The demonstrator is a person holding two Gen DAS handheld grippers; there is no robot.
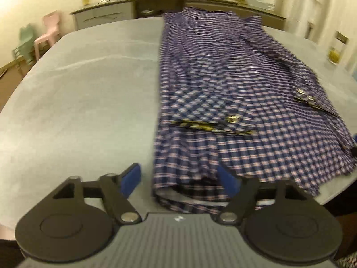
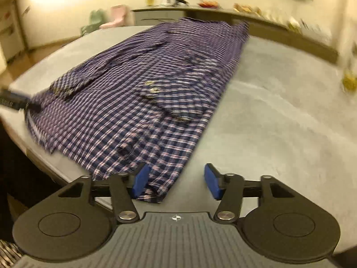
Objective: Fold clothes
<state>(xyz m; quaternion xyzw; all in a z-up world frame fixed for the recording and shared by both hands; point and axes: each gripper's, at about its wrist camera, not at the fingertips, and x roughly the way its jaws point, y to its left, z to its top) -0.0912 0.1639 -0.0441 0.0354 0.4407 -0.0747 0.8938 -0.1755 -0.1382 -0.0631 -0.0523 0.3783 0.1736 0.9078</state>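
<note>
A grey table [image 1: 78, 84] carries one checked shirt [image 1: 223, 84]; it lies flat, sides folded inward.

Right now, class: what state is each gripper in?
Left gripper: open, straddling the near hem of the plaid shirt, holding nothing.
Right gripper: open, straddling the shirt's other hem corner, holding nothing.

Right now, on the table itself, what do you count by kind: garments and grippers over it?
Plaid shirt: 1
Grippers: 2, left gripper and right gripper, both open at the hem
Total: 3, on the grey table
</note>
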